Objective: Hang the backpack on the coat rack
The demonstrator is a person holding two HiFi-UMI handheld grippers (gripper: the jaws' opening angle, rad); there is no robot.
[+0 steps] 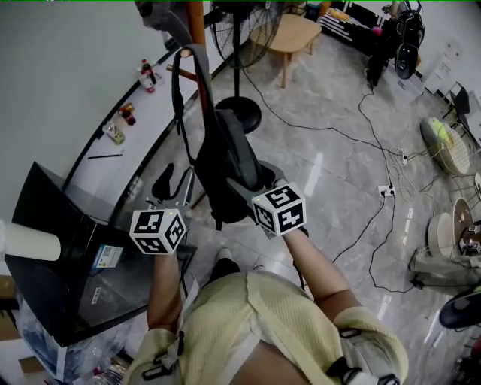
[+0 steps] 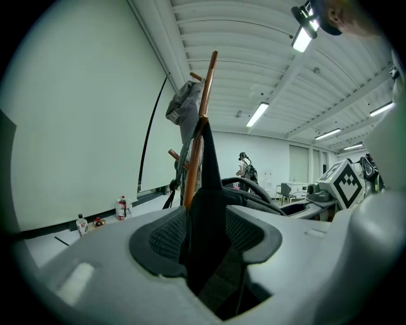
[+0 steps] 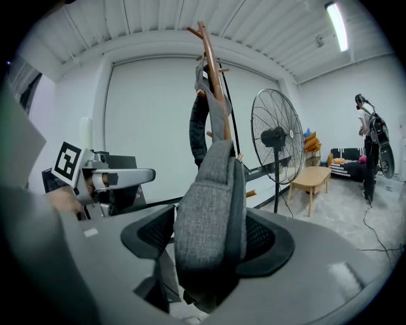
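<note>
A grey and black backpack (image 1: 225,150) hangs beside the wooden coat rack (image 1: 198,22), its top loop over the pole. In the left gripper view a black strap of the backpack (image 2: 204,209) runs between the pads, and my left gripper (image 2: 206,238) is shut on it. The coat rack (image 2: 206,89) rises just behind. My right gripper (image 3: 209,238) stands open as wide as it goes, with the grey backpack body (image 3: 212,203) filling the space between its jaws. In the head view the left gripper (image 1: 176,184) and right gripper (image 1: 252,189) flank the bag's lower part.
A grey cloth (image 2: 184,105) hangs on the top of the rack. A standing fan (image 1: 240,30) and a wooden table (image 1: 289,34) are behind it. A black screen (image 1: 60,248) lies at the left, bottles (image 1: 146,75) on a white ledge, cables (image 1: 376,188) across the floor.
</note>
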